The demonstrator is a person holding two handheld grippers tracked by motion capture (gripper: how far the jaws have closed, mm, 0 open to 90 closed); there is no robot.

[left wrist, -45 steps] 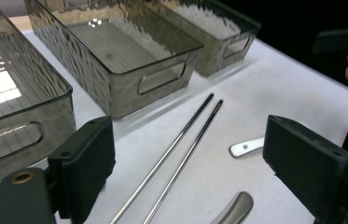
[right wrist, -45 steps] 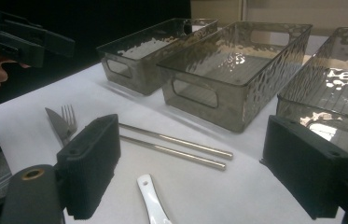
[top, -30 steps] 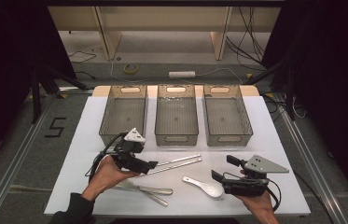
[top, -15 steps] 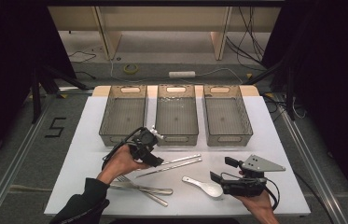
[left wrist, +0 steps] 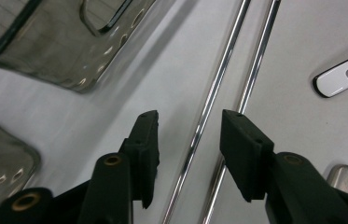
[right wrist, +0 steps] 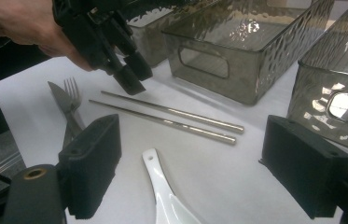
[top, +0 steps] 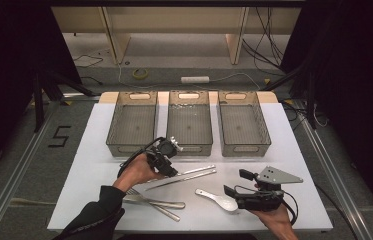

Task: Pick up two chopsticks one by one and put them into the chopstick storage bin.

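- While the left gripper (top: pixel 170 169) hung over the near ends of the chopsticks (top: pixel 184 176) on the white surface (top: pixel 94 165), the right gripper (top: pixel 235 185) rested unclenched beside the white spoon (top: pixel 217 198).
- Seen from the left gripper view, its jaws had just been closing, both chopsticks (left wrist: pixel 218 84) between them, not yet pinched.
- Seen from the right gripper view, its jaws stood wide around the spoon (right wrist: pixel 162 191).

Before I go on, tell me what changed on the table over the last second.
The left gripper moved from the table's left front toward the centre, down over the two metal chopsticks; its jaws have just been closing, straddling them without pressing. The right gripper, white ceramic spoon, fork, knife and three trays stayed put.
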